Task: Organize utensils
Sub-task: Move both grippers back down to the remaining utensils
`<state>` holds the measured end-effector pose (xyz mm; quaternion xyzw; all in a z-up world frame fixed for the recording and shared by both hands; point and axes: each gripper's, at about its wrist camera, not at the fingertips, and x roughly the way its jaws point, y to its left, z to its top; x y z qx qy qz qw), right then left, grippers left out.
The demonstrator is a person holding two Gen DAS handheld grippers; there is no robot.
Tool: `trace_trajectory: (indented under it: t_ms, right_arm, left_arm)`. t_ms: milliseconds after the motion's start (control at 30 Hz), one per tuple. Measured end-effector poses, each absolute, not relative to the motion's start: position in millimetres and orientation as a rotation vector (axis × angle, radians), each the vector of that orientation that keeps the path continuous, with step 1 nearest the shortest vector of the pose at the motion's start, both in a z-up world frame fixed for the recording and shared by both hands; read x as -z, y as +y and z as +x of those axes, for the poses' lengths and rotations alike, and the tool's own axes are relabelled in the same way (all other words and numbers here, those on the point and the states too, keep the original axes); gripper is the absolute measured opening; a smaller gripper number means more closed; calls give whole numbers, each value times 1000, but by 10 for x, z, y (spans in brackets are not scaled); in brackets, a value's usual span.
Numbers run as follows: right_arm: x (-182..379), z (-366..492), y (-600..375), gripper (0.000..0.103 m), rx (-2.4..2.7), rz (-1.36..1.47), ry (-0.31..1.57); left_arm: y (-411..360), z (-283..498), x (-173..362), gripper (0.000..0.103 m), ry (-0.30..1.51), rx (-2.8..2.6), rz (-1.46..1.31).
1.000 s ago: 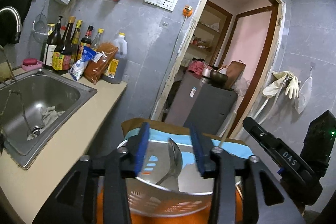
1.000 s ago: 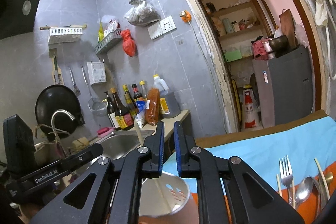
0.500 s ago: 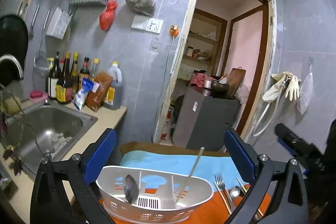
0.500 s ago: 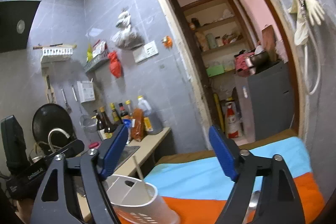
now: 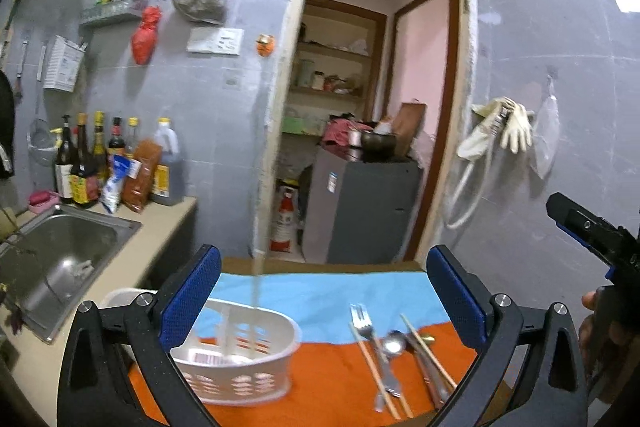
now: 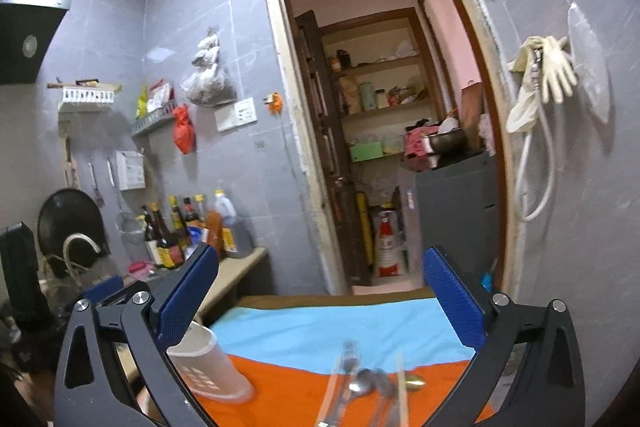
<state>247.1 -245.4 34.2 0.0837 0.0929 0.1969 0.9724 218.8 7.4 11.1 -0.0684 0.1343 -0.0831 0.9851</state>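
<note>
Left gripper (image 5: pixel 322 291) was spread wide, holding nothing, raised above the worktop and aimed forward at the doorway (image 5: pixel 376 99). Right gripper (image 6: pixel 320 291) was likewise spread wide and empty, held level and facing the same doorway. Part of the right gripper showed at the right edge of the left wrist view, with the hand (image 5: pixel 600 339) on it.

White utensil basket (image 5: pixel 240 359) sat on the orange cloth (image 5: pixel 328 379), below and just inside the left gripper's left finger (image 5: pixel 188 303). A pale chopstick (image 5: pixel 256 291) stood nearly upright in the basket, its long axis vertical and its tip up; it was motion-blurred.

To the right of the basket, apart from it, loose utensils lay flat on the orange cloth: fork (image 5: pixel 366 331) with tines pointing away toward the doorway, spoon (image 5: pixel 394 339) just beside it with its bowl at the far end, and chopsticks (image 5: pixel 424 347) running near to far at a slight diagonal. Their long axes all ran roughly away from the camera. They lay below the gap between the left gripper's fingers, nearer the right finger (image 5: pixel 456 299). In the right wrist view the same utensils (image 6: pixel 368 387) were blurred, low and central.

Blue cloth (image 5: pixel 328 291) lay beyond the orange one. Sink (image 5: pixel 60 259) was left of the basket, with bottles (image 5: pixel 92 159) behind it.
</note>
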Motion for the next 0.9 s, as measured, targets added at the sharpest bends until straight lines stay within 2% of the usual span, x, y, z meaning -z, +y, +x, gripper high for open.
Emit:
trace_trajectory:
  t_ms: [567,733,900]
  right_arm:
    - [383,2723,-3164,103,-251,180,363]
    - [663,2955,-3198,94,-280,189,449]
    - [916,3184,-3192,78,-315,197,529]
  left_arm:
    - [-878,2657,595,101,546,241,-86]
    - [-913,2875,840,101,626,239,-112]
    - [-900,3117,1053,100,694,206,-131]
